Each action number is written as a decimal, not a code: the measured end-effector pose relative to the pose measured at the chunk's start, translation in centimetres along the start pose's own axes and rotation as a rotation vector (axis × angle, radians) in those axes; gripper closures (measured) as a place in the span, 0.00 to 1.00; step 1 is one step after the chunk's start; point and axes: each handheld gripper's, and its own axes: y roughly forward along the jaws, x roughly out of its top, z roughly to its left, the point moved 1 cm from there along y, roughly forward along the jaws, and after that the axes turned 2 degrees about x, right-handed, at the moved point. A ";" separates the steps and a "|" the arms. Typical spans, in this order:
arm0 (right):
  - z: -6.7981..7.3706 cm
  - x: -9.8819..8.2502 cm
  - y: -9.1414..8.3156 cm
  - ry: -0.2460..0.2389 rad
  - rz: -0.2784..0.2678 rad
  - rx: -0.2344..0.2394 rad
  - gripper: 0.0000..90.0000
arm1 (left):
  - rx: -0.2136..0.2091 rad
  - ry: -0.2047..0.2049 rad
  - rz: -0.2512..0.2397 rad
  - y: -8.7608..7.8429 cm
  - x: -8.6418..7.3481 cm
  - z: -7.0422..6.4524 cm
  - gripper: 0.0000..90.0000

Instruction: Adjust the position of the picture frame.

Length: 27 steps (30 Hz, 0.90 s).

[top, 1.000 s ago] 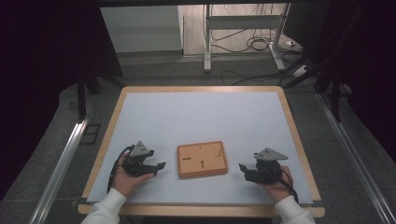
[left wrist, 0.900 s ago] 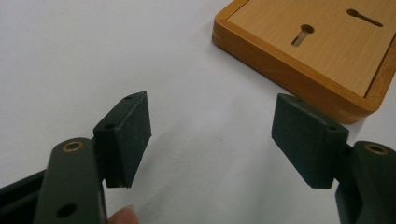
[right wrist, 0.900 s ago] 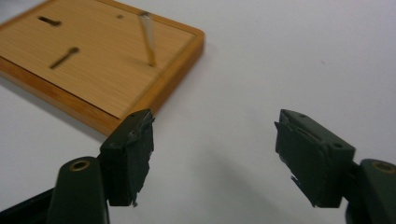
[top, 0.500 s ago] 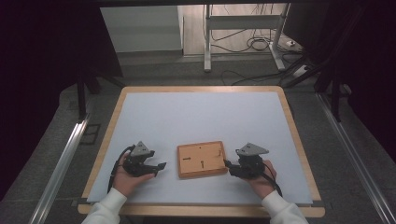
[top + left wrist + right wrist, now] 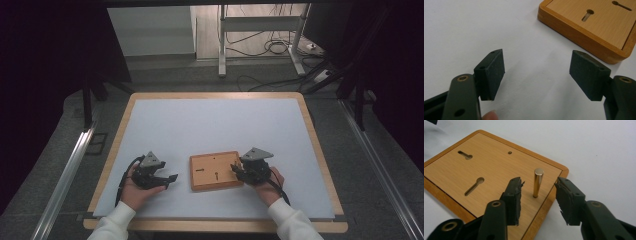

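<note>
Moved in from near the worktop's right edge: right gripper (image 5: 236, 171), now over the wooden board (image 5: 214, 170) near the front edge. Jaws just been closing, half-spread around the upright brass pin (image 5: 538, 182), pads not touching it yet. Left gripper (image 5: 170, 179) spread wide, nothing between. Risk: off-centre closing tilts or jams the pin; unheld board may slide.

1. White table top (image 5: 215, 125) with a wooden rim, middle of the frame.
2. Metal stand (image 5: 260, 30), top centre.
3. Loose cables (image 5: 272, 47) on the floor, upper right.
4. Metal rails (image 5: 65, 175), left and right edges.
</note>
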 end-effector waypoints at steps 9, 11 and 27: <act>0.2 0.4 1.2 0.003 0.009 0.006 0.77 | 0.000 0.006 0.007 0.1 0.0 0.0 0.31; 0.1 0.4 1.4 0.006 0.013 0.002 0.81 | 0.001 0.006 0.007 0.1 0.0 0.0 0.31; -0.4 0.1 1.6 0.098 -0.026 0.033 0.93 | 0.002 0.011 0.012 0.2 0.0 0.0 0.31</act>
